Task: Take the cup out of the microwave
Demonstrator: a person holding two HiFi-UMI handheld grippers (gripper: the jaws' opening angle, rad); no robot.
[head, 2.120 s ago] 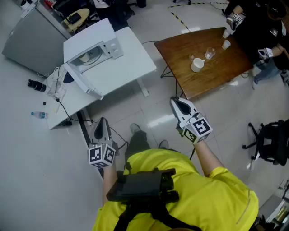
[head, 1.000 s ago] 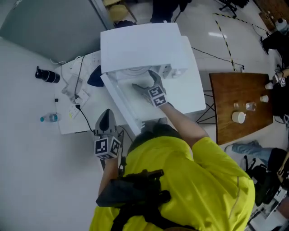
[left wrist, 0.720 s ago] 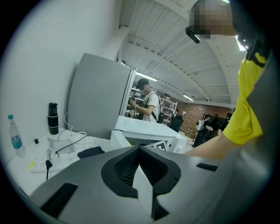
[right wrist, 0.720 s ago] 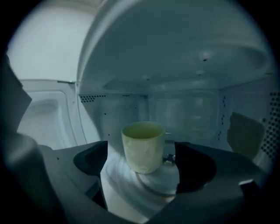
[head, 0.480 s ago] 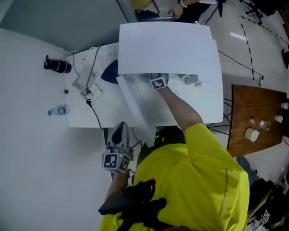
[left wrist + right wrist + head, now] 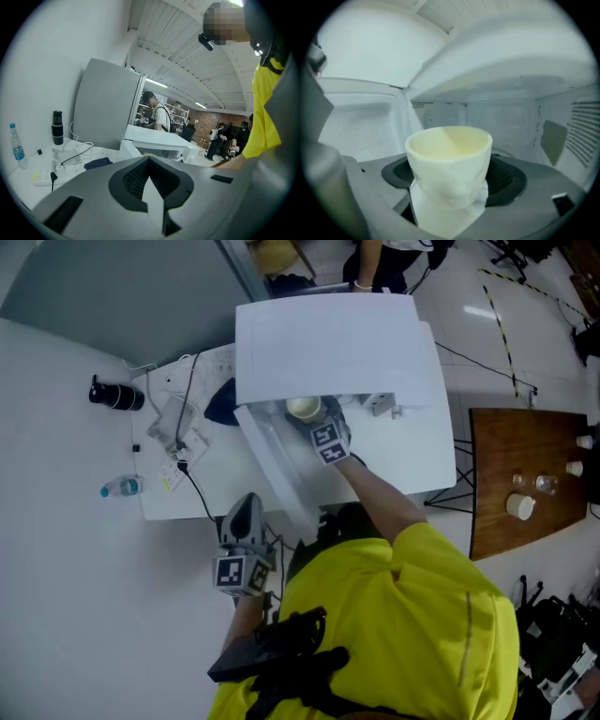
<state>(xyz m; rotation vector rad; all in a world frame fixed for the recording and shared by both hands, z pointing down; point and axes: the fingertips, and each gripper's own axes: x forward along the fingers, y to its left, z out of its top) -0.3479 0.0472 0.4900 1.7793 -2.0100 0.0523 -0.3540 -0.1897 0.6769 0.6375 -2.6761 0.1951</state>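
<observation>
A cream cup [image 6: 303, 408] [image 6: 449, 159] stands just inside the mouth of the white microwave [image 6: 328, 334], whose door [image 6: 277, 474] hangs open toward me. My right gripper [image 6: 311, 418] [image 6: 450, 180] reaches into the cavity. Its jaws are closing, with the cup between them, its lower part sunk between the dark pads; I cannot see them pressing on it. My left gripper [image 6: 246, 507] [image 6: 149, 161] hangs low in front of the white table [image 6: 412, 465], well short of the microwave [image 6: 159, 140], with its tips together and nothing in them.
Left of the microwave the white table carries a black bottle [image 6: 112, 395], a small water bottle [image 6: 122, 487], a power strip with cables [image 6: 173, 432] and a dark cloth [image 6: 220, 404]. A wooden table [image 6: 525, 474] with cups stands at the right. Somebody stands behind the microwave [image 6: 375, 259].
My right gripper went from the floor side up to the microwave and into its opening; the cup now shows just ahead of it. The left gripper has stayed low near the table's front.
</observation>
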